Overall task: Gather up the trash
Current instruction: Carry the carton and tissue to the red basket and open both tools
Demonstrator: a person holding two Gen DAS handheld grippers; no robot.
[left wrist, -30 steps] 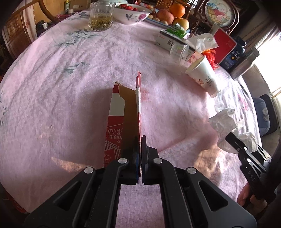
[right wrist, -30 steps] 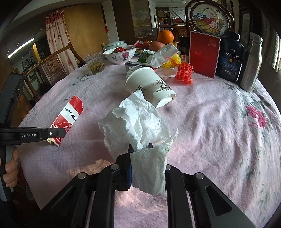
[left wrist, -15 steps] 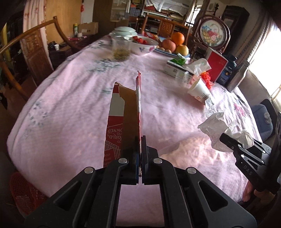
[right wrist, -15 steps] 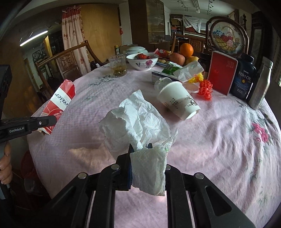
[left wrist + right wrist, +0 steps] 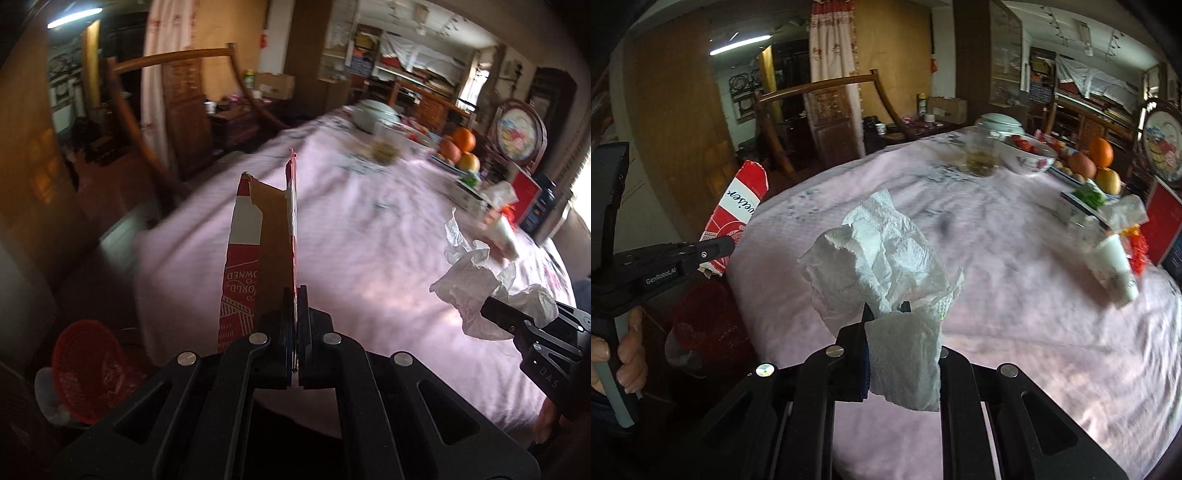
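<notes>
Holding trash in both claws above the near edge of the pink table [image 5: 369, 229].
Left claw [image 5: 294, 295] clenched on torn red carton [image 5: 258, 251]; right claw [image 5: 886, 308] clamped on crumpled tissue [image 5: 882, 258]. Red basket [image 5: 86, 365] on floor clear only in left view.

Left tool [image 5: 293, 295]: black plastic linkage arms, silver screws, blue pads, white "GenRobot.AI" lettering. Right tool [image 5: 886, 314]: same construction, "DAS" embossed on its side.

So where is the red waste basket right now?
The red basket sits on the floor at the lower left of the left wrist view, beside the edge of the pink-clothed table and below the torn red carton held in the left jaws.
</notes>
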